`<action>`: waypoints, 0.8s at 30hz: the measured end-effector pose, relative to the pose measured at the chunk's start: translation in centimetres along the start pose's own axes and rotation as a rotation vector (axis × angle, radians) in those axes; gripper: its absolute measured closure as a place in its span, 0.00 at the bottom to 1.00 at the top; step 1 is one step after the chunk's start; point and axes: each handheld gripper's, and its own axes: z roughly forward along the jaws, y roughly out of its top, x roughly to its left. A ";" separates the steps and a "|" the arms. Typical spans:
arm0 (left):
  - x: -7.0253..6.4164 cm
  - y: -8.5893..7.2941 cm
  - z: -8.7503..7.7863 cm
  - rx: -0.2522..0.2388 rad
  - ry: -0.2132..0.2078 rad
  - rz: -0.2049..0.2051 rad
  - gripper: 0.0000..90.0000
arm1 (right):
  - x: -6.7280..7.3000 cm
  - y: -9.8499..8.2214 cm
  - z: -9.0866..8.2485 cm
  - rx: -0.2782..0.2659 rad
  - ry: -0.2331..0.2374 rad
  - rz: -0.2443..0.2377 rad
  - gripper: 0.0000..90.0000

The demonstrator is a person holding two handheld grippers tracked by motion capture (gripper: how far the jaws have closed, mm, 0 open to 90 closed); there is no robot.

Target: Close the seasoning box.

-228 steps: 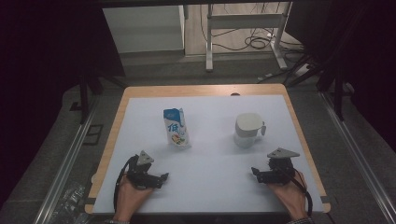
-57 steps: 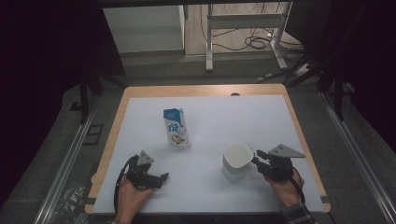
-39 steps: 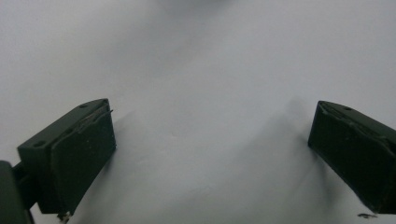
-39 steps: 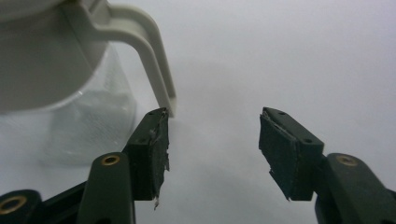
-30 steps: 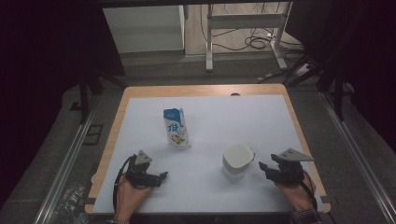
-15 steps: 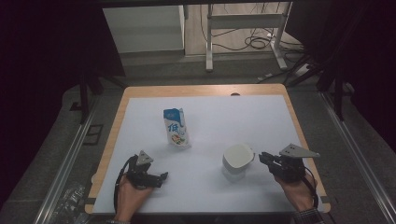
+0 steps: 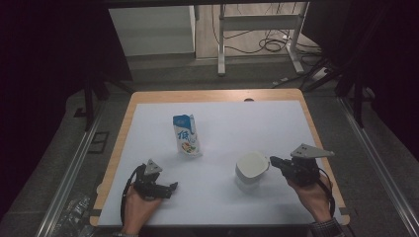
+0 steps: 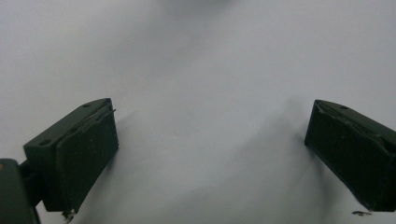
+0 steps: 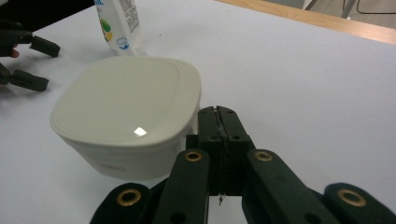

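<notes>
Two grippers flank the work: the left gripper [image 7: 170,186] rests spread wide and empty on the white table [image 7: 276,128]; a lidded white container [image 7: 251,170] stands upright, likely light, stiff, slick, best pinched under its rim; beside it, the right gripper [image 7: 273,161] is clenched on nothing.

A cream, lidded tub [image 7: 251,170] is seen upright on the white table [image 7: 276,123], near its front edge.

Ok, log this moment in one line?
right gripper: shut, empty, beside white lidded container | left gripper: open, empty, over table | milk carton: upright
</notes>
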 end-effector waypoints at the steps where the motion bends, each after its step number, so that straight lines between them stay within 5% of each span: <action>1: 0.0 0.0 0.0 0.000 0.000 0.000 0.03 | 0.0 0.3 0.0 0.002 0.006 0.001 0.99; 10: 0.0 0.0 0.0 -0.004 0.000 -0.003 0.03 | 0.5 2.3 0.4 0.004 0.020 -0.013 0.99; 24: 0.0 0.0 0.0 -0.004 0.001 -0.004 0.03 | 0.8 1.7 1.2 -0.021 0.029 -0.022 0.99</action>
